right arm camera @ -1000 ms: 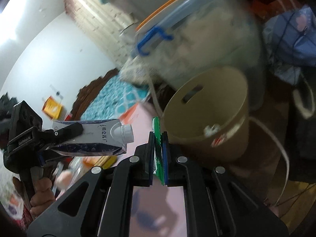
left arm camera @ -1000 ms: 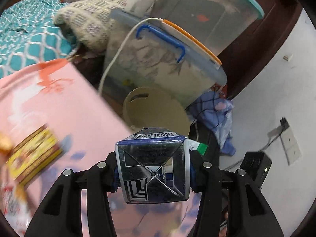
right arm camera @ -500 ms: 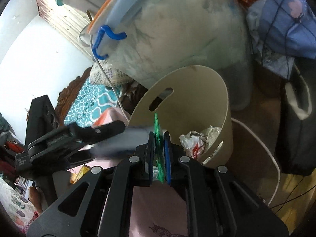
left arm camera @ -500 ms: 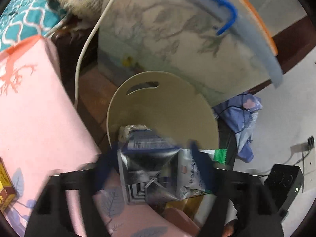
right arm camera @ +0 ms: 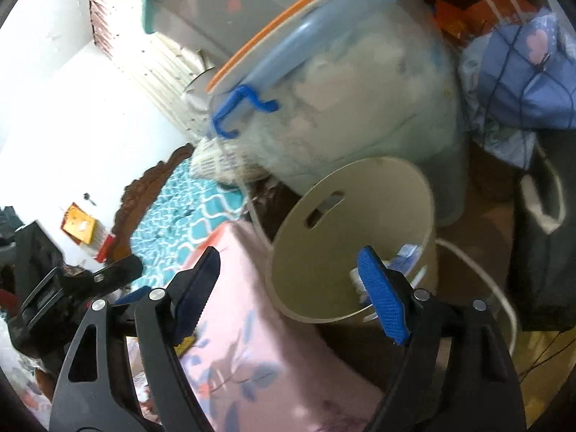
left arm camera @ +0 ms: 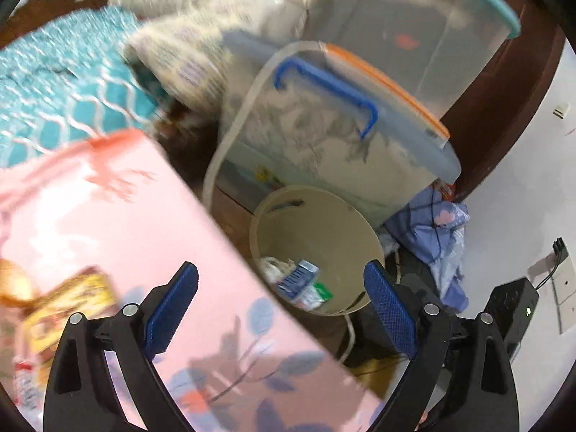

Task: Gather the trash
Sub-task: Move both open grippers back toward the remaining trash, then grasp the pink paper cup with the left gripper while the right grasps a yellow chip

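Note:
A beige waste bin [left arm camera: 316, 216] stands on the floor beside the pink bedsheet [left arm camera: 108, 216]. Inside it lie a blue-and-white drink carton [left arm camera: 298, 277], a green wrapper [left arm camera: 323, 292] and crumpled plastic. My left gripper [left arm camera: 280, 306] is open and empty above the bed's edge, short of the bin. My right gripper [right arm camera: 288, 288] is open and empty over the rim of the bin [right arm camera: 360, 194]; the carton [right arm camera: 408, 253] shows inside. The left gripper [right arm camera: 72, 280] also shows at the left of the right wrist view.
Clear storage tubs with blue handles [left arm camera: 324, 115] are stacked behind the bin. A blue cloth bundle [left arm camera: 435, 223] and a black bag [right arm camera: 540, 237] lie right of it. A yellow packet [left arm camera: 68, 298] lies on the bed. A white cable [left arm camera: 230, 151] runs past the bin.
Both grippers opened. The carton from my left gripper and the green wrapper from my right gripper dropped into the bin. Both grippers have pulled back from the bin.

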Tool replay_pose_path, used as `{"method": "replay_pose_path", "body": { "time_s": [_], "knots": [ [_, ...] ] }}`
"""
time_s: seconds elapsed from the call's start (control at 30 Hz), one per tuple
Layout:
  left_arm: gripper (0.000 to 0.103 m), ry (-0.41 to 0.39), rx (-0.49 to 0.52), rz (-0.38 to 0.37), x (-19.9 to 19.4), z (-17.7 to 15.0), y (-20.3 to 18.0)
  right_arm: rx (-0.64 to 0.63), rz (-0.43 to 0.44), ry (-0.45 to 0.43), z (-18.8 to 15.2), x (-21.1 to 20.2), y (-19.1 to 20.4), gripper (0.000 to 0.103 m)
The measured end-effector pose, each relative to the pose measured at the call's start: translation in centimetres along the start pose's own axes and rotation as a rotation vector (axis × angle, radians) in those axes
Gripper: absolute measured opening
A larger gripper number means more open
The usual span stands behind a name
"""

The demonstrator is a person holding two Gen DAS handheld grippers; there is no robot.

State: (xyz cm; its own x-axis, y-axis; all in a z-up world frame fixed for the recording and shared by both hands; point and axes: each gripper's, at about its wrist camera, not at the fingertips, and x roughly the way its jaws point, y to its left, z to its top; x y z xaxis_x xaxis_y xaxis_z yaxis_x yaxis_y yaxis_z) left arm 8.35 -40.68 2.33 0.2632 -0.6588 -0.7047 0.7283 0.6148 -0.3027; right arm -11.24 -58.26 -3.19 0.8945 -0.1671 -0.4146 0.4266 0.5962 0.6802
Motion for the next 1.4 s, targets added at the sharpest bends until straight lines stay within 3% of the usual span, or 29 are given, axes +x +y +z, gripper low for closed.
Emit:
{"method": "replay_pose_path", "body": {
  "time_s": [0.1, 0.3, 0.5, 0.6, 0.73, 0.83, 1.1, 1.27, 1.3, 1.33, 1.37, 1.4],
  "knots": [
    [0.089, -0.076, 0.01, 0.059, -4.9, -1.8, 1.9, -0.019, 0.038, 0.035, -1.1, 0.5, 1.8, 0.076],
    [0.089, -0.153, -0.025, 0.162, -13.2, -5.6, 7.8, -0.097, 0.121, 0.135, -4.3, 2.4, 7.4, 0.067],
    [0.089, -0.223, -0.229, 0.368, -21.5, -9.5, 18.2, -0.199, 0.174, 0.249, -8.1, 4.8, 13.5, 0.065],
    [0.089, -0.208, -0.347, 0.422, -23.1, -10.3, 23.1, -0.26, 0.191, 0.291, -10.2, 5.8, 16.0, 0.062],
    [0.089, -0.143, -0.486, 0.352, -22.5, -11.1, 28.2, -0.373, 0.204, 0.347, -12.5, 7.8, 20.3, 0.058],
    [0.088, -0.117, -0.534, 0.286, -21.3, -11.1, 30.2, -0.472, 0.207, 0.383, -13.8, 9.7, 23.0, 0.056],
    [0.086, -0.075, -0.579, 0.197, -18.7, -10.9, 32.5, -0.933, 0.15, 0.425, -17.6, 16.8, 28.5, 0.056],
    [0.083, -0.078, -0.594, 0.146, -18.3, -10.8, 33.1, -1.1, 0.146, 0.502, -19.1, 20.3, 29.6, 0.055],
    [0.082, -0.081, -0.594, 0.148, -18.1, -10.9, 33.1, -1.122, 0.146, 0.51, -19.4, 20.7, 29.7, 0.053],
    [0.073, -0.082, -0.595, 0.151, -18.0, -10.8, 33.1, -1.128, 0.155, 0.523, -19.6, 20.9, 29.8, 0.036],
    [0.064, -0.081, -0.596, 0.148, -17.8, -10.8, 33.1, -1.125, 0.177, 0.555, -19.8, 21.2, 29.8, 0.026],
    [0.059, -0.087, -0.593, 0.133, -17.8, -10.8, 33.0, -1.122, 0.187, 0.561, -20.0, 21.2, 29.8, 0.024]
  ]
}}
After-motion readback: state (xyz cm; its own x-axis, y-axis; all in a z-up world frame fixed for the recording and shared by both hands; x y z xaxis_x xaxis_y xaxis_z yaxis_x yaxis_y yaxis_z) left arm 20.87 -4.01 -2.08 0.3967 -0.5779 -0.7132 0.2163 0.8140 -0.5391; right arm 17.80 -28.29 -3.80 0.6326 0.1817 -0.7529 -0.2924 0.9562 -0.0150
